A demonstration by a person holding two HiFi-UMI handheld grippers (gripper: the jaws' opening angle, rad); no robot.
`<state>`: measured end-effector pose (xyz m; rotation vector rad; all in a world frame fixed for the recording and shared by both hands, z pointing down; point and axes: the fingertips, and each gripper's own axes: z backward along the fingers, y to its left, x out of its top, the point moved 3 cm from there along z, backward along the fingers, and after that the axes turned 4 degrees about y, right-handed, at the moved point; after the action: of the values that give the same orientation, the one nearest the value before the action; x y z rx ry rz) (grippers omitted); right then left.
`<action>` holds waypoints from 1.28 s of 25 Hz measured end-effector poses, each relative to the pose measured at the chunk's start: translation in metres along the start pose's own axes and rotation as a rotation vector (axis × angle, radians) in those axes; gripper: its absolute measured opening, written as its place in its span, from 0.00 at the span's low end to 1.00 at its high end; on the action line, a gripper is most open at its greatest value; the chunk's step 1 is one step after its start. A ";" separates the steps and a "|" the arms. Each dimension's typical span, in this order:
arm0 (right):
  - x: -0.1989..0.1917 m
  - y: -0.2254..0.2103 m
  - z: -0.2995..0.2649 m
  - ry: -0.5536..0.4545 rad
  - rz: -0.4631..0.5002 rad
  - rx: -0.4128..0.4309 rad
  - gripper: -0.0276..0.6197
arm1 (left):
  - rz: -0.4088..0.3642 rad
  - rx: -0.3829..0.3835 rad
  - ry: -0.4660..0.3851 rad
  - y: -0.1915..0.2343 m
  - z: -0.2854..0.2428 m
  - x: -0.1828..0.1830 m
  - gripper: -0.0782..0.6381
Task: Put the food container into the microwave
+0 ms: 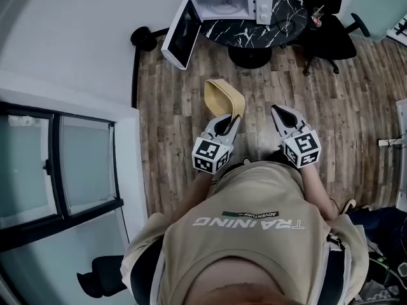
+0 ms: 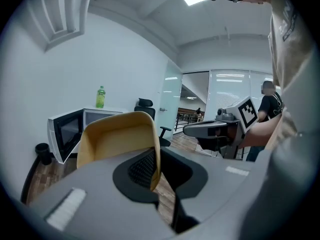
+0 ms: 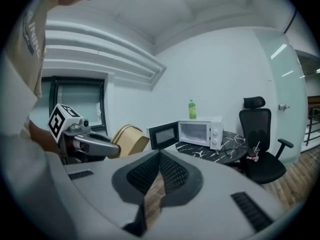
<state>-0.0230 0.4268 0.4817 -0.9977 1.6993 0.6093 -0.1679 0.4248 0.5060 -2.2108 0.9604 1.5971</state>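
A tan, open food container (image 1: pixel 225 96) hangs above the wood floor, tilted on its side. My left gripper (image 1: pixel 230 121) is shut on its rim; in the left gripper view the jaws pinch the container's (image 2: pixel 118 136) thin wall. My right gripper (image 1: pixel 278 112) is beside it, shut with nothing in it, and its jaws meet at the tip in the right gripper view (image 3: pixel 159 157). The white microwave (image 1: pixel 229 4) stands ahead on a round black marble table (image 1: pixel 280 19), with its door (image 1: pixel 180 34) swung open to the left and its cavity bare. It also shows as microwave (image 3: pixel 200 131).
A green bottle (image 3: pixel 192 109) stands on top of the microwave. A black office chair (image 1: pixel 332 30) is right of the table. A white wall and a window (image 1: pixel 57 164) lie to the left. Another person (image 2: pixel 270 101) stands far off.
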 end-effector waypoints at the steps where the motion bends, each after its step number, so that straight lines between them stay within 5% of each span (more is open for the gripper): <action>1: -0.002 0.000 -0.001 0.015 -0.003 -0.005 0.06 | 0.006 -0.010 0.005 0.002 -0.003 -0.002 0.15; 9: -0.004 -0.016 -0.020 0.081 -0.002 -0.015 0.06 | 0.041 -0.088 -0.043 0.019 -0.033 0.006 0.15; 18: 0.011 -0.052 -0.065 0.030 -0.004 0.109 0.06 | 0.043 -0.019 -0.008 0.034 -0.065 0.028 0.15; 24: 0.018 -0.095 -0.084 0.015 0.083 0.143 0.06 | -0.001 0.047 0.028 0.049 -0.100 0.059 0.15; 32: 0.002 -0.174 -0.109 0.011 -0.016 0.208 0.06 | -0.002 0.139 0.095 0.073 -0.159 0.083 0.15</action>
<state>0.0681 0.2486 0.5292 -0.8665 1.7233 0.4080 -0.0802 0.2522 0.5015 -2.2073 1.0609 1.3902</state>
